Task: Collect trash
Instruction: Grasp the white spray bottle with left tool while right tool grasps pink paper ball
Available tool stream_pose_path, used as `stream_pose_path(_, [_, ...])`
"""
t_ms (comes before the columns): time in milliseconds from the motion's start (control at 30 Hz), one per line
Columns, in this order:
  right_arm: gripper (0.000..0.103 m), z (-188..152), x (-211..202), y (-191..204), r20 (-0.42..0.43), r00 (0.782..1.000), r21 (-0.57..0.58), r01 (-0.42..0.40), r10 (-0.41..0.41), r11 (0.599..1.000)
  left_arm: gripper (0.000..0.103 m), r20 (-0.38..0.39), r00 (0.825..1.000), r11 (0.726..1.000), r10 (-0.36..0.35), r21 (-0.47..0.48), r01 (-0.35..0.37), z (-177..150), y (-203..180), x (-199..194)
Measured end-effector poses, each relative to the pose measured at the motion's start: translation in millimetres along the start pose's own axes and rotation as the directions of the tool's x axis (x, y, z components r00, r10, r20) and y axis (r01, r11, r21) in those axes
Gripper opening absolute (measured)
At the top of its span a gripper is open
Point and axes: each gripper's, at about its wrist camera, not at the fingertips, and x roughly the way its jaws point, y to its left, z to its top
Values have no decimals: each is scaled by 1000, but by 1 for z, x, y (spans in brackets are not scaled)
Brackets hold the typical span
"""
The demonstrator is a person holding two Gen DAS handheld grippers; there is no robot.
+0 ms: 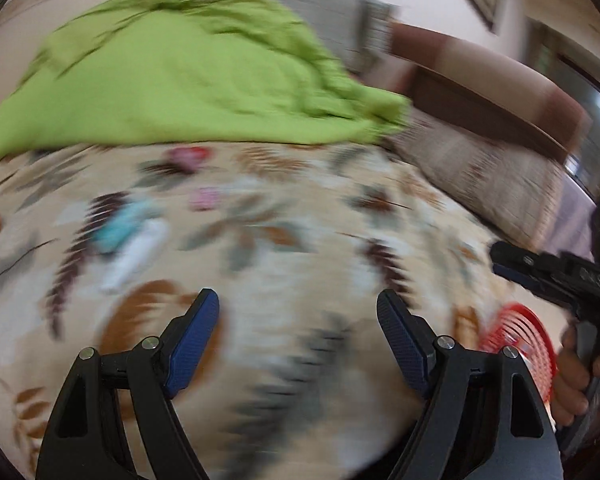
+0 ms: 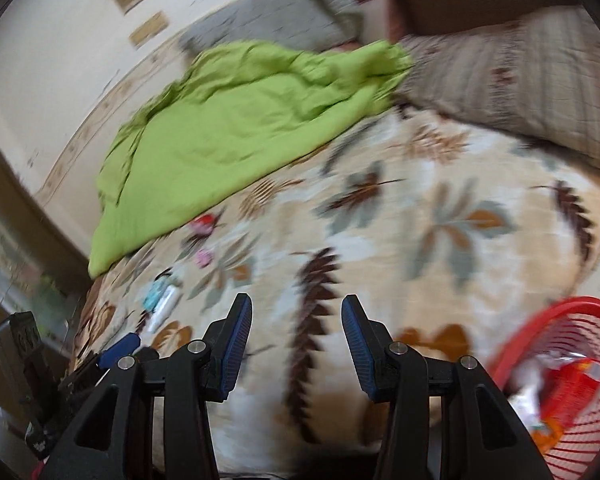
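Both views are blurred. Small trash lies on a leaf-patterned bedspread [image 1: 284, 248]: a white wrapper [image 1: 138, 254] [image 2: 165, 307], a light blue piece [image 1: 120, 222] [image 2: 155, 295], a pink piece [image 1: 206, 198] [image 2: 203, 257] and a red-pink piece [image 1: 188, 157] [image 2: 202, 225]. My left gripper [image 1: 298, 304] is open over the bedspread, nothing between its fingers, the trash up and left of it. My right gripper [image 2: 297, 308] is open and empty too. A red mesh basket [image 2: 572, 384] [image 1: 520, 344] at the right holds wrappers. The right gripper shows at the right edge [image 1: 540, 276], a hand on its grip.
A crumpled green blanket [image 1: 188, 80] [image 2: 236, 120] covers the far part of the bed. Grey-brown pillows [image 1: 488, 184] [image 2: 512, 84] lie against a brown headboard [image 1: 480, 92]. A pale wall runs behind. The left gripper's body [image 2: 32, 364] shows at the lower left.
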Motion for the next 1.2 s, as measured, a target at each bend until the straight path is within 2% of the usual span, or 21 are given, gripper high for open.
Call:
stream_pose_path(133, [51, -3, 45, 34, -43, 998, -26, -36, 35, 999, 80, -9, 993, 986, 121, -112, -122, 5, 69, 11])
stream_pose_path(200, [51, -10, 72, 52, -73, 996, -53, -49, 45, 997, 75, -33, 986, 973, 166, -158, -169, 7, 97, 24])
stream_pose_path(300, [51, -18, 94, 63, -106, 991, -73, -86, 78, 994, 63, -87, 986, 970, 143, -188, -157, 8, 117, 47])
stream_pose_path(400, [51, -25, 110, 65, -118, 992, -123, -59, 45, 991, 59, -112, 980, 975, 165, -135, -179, 12, 112, 68])
stream_pose_path(467, [51, -21, 119, 59, -146, 984, -68, -114, 103, 991, 59, -119, 974, 975, 191, -92, -202, 18, 107, 84])
stream_pose_path(633, [51, -21, 132, 56, -189, 976, -34, -118, 110, 992, 58, -128, 964, 970, 234, -30, -240, 34, 103, 113])
stream_pose_path(700, [51, -21, 136, 59, -196, 975, -47, -113, 102, 992, 37, -162, 960, 972, 228, -26, -235, 37, 105, 126])
stream_pose_path(767, [51, -22, 141, 61, -213, 971, -47, -117, 104, 992, 34, -178, 957, 971, 227, -27, -236, 36, 107, 131])
stream_pose_path(867, [51, -18, 156, 64, -253, 962, -41, -118, 104, 992, 31, -168, 961, 972, 218, -49, -229, 37, 108, 126])
stream_pose_path(933, [51, -9, 165, 70, -252, 964, -61, -110, 91, 992, 29, -152, 971, 975, 185, -96, -200, 37, 111, 117])
stream_pose_path(1000, [51, 7, 177, 84, -235, 968, -93, -115, 90, 989, 29, -123, 981, 979, 150, -120, -164, 39, 111, 106])
stream_pose_path(1100, [51, 31, 207, 106, -243, 964, -90, -133, 107, 987, 29, -73, 986, 982, 150, -106, -157, 43, 108, 91])
stream_pose_path(1200, [51, 45, 244, 134, -252, 962, -133, -147, 110, 980, 29, -43, 989, 979, 144, -143, -148, 45, 115, 81])
